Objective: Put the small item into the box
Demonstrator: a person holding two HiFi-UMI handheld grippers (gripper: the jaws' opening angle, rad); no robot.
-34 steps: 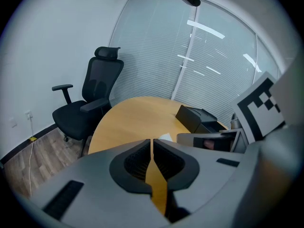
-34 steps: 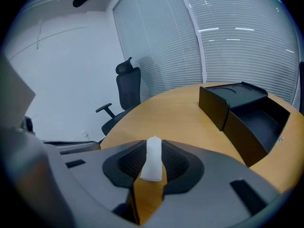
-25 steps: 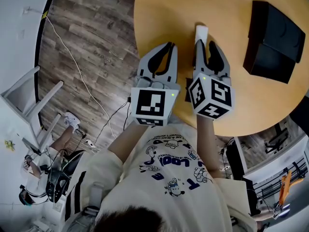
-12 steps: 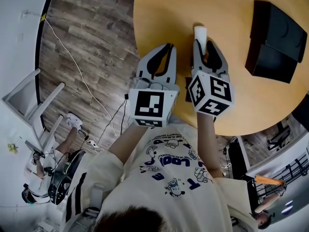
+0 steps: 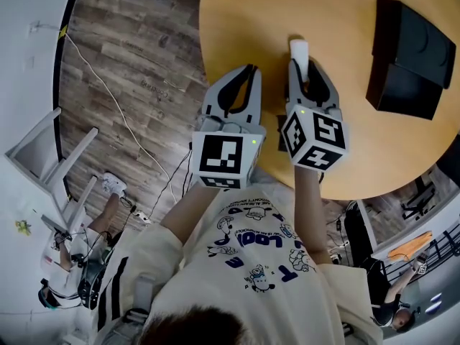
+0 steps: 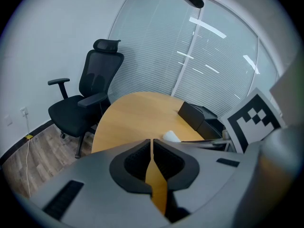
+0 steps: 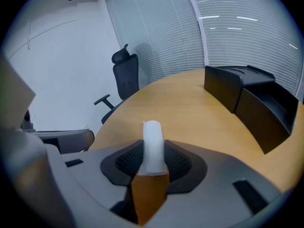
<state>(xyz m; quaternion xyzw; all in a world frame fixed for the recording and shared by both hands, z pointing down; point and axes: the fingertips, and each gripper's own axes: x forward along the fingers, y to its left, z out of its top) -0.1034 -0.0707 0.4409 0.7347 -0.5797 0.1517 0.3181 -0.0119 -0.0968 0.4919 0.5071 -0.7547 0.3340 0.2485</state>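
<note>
Small item (image 7: 153, 146): white, smooth, round-ended slab, clamped between ribbed dark pads of right gripper (image 5: 307, 67), jaws just closed in on it, over round tan wooden table (image 5: 244, 20). Left gripper (image 5: 249, 70): jaws pressed together, nothing between. Box (image 5: 406, 60): matte black, angular, well apart at table's right. Pad ribbing and black office chair (image 6: 88, 108) seen in gripper views only; printed cream shirt (image 5: 251, 264) in head view only

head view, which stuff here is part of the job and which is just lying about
Job: small white item; black box; right gripper, fingers just closed further on the item.
Lying about: white chair; black office chair; left gripper, shut, empty.
</note>
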